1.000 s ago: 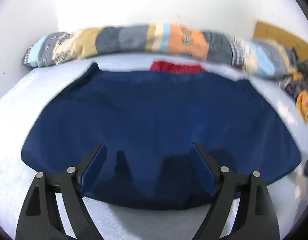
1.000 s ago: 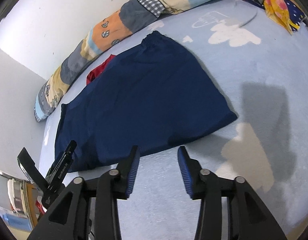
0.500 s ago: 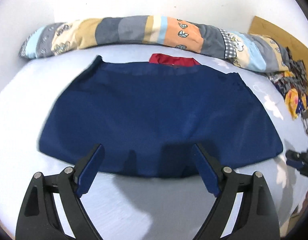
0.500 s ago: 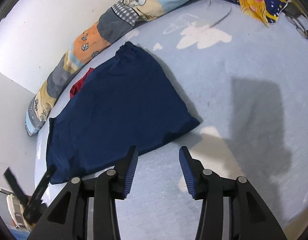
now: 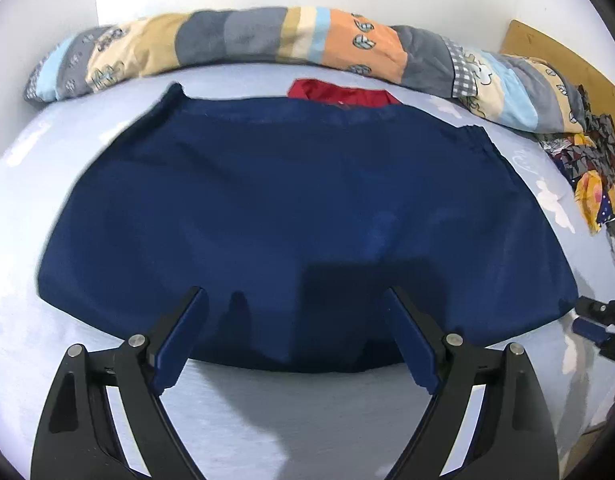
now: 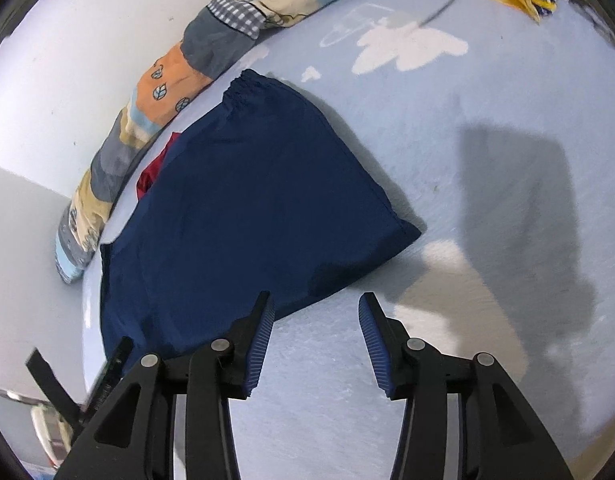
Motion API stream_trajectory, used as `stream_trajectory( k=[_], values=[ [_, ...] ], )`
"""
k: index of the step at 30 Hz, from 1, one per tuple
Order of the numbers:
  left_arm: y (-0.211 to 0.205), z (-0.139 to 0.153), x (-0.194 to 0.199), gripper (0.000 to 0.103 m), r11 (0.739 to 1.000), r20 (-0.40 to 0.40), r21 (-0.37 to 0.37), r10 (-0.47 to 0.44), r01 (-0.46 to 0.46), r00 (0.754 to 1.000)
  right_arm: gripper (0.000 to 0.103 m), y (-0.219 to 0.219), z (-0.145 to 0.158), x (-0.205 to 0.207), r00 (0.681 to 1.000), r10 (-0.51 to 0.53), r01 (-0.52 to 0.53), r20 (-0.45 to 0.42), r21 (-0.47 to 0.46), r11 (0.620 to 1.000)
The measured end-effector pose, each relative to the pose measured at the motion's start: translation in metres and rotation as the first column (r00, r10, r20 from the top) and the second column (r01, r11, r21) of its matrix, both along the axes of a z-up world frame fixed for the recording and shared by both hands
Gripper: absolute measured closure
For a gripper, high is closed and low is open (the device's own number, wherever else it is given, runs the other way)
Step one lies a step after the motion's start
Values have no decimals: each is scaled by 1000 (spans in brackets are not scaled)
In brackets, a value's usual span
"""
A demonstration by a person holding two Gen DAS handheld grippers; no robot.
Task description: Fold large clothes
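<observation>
A navy blue garment (image 5: 291, 208) lies spread flat on the light blue bed sheet (image 5: 307, 420), its gathered waistband to the right. My left gripper (image 5: 295, 296) is open wide, its fingertips over the garment's near edge with only cloth below them. In the right wrist view the same garment (image 6: 247, 200) lies ahead and to the left. My right gripper (image 6: 316, 304) is open with nothing between its fingers, just short of the garment's near right corner. The left gripper (image 6: 107, 368) shows at the lower left of that view, and the right gripper (image 5: 599, 320) at the right edge of the left wrist view.
A red cloth (image 5: 343, 94) peeks out behind the navy garment. A rolled patchwork quilt (image 5: 307, 40) lines the white wall at the back. A heap of colourful clothes (image 5: 595, 184) lies at the far right by a wooden board (image 5: 567, 64).
The left gripper drew back from over the garment, then came a little closer to its near edge. The right wrist view has rolled, and the garment's near corner now lies closer to its fingers.
</observation>
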State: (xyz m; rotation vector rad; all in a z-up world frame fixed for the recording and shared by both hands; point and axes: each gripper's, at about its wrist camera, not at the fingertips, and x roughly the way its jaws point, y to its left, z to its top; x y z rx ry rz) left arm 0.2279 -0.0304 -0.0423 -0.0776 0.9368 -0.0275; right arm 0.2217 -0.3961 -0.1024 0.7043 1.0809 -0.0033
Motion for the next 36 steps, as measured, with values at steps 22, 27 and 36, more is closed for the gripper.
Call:
stream_trajectory(
  k=[22, 27, 36],
  values=[
    [-17, -33, 22, 12, 991, 52, 73, 110, -114, 993, 46, -25, -50, 25, 974, -227, 215, 15, 271, 938],
    [-13, -27, 31, 12, 989, 95, 37, 142, -146, 985, 42, -22, -50, 40, 961, -245, 196, 130, 309, 931],
    [-15, -20, 50, 10, 988, 166, 16, 149, -154, 975, 66, -8, -56, 61, 968, -202, 148, 148, 315, 937]
  ],
)
